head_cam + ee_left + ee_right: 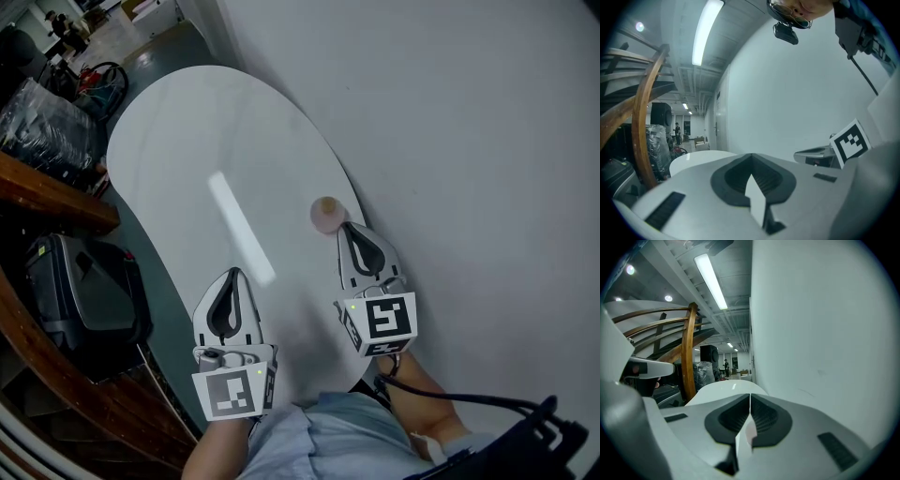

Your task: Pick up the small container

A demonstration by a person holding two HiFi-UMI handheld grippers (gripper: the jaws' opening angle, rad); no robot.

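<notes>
The small container (324,215) is a round, pinkish-tan piece standing on the white oval table (187,141), close to its right edge. My right gripper (348,226) is shut and empty, its tip just behind the container and almost touching it. In the right gripper view the right gripper (750,398) has its jaws closed together, with a faint pink patch (751,430) low behind them. My left gripper (233,273) is further left over the table's near part, also shut and empty. The left gripper (751,156) shows its jaws meeting at a point.
A pale wall (469,141) runs along the table's right side. To the left are a curved wooden rail (47,197), a black case (84,291) on the floor and a plastic-wrapped bundle (42,117). A strip of lamp glare (240,227) lies on the tabletop.
</notes>
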